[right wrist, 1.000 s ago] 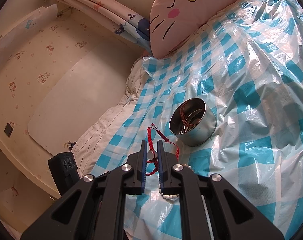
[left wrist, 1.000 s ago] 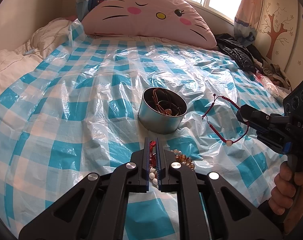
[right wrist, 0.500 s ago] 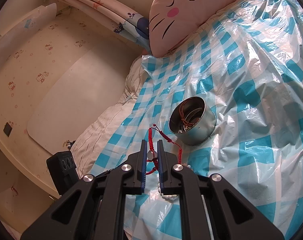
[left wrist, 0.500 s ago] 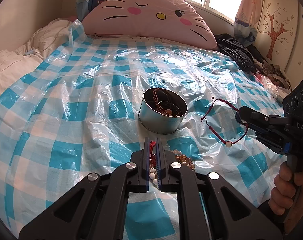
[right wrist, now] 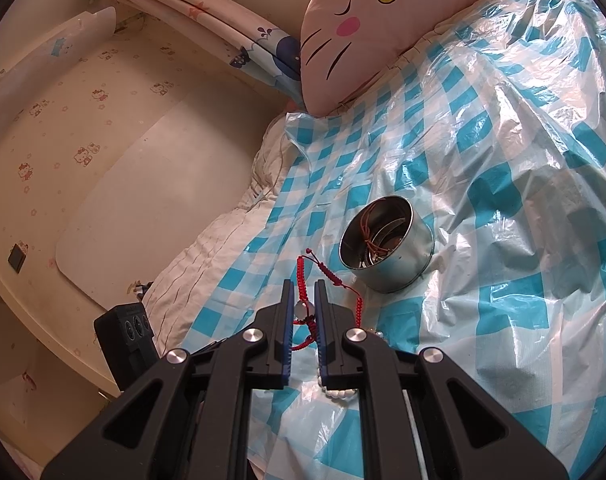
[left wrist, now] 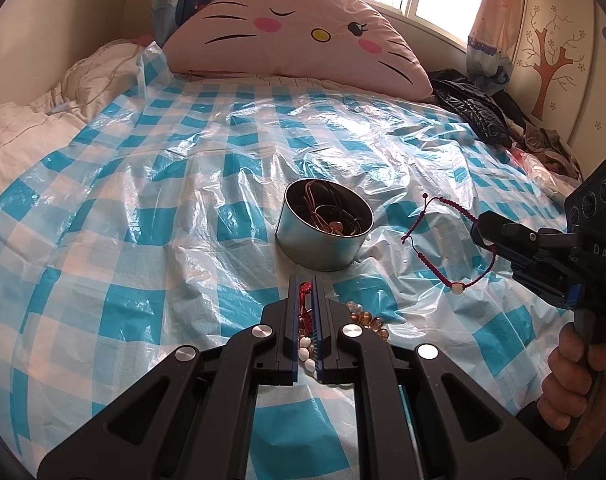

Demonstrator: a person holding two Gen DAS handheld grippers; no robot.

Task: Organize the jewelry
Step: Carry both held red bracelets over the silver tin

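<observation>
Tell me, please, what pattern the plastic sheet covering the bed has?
The plastic sheet has a blue-and-white check pattern; it shows best in the left wrist view.

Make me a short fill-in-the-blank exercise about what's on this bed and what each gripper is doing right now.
1. The round metal tin stands on a plastic sheet checked white and ____.
2. The right gripper is shut on a braided ____ bracelet.
3. The tin already holds brown ____ inside.
4. The left gripper is shut, with a red piece between its fingers; white and ____ beads lie beside it.

Missing words: blue; red; cords; amber
</observation>
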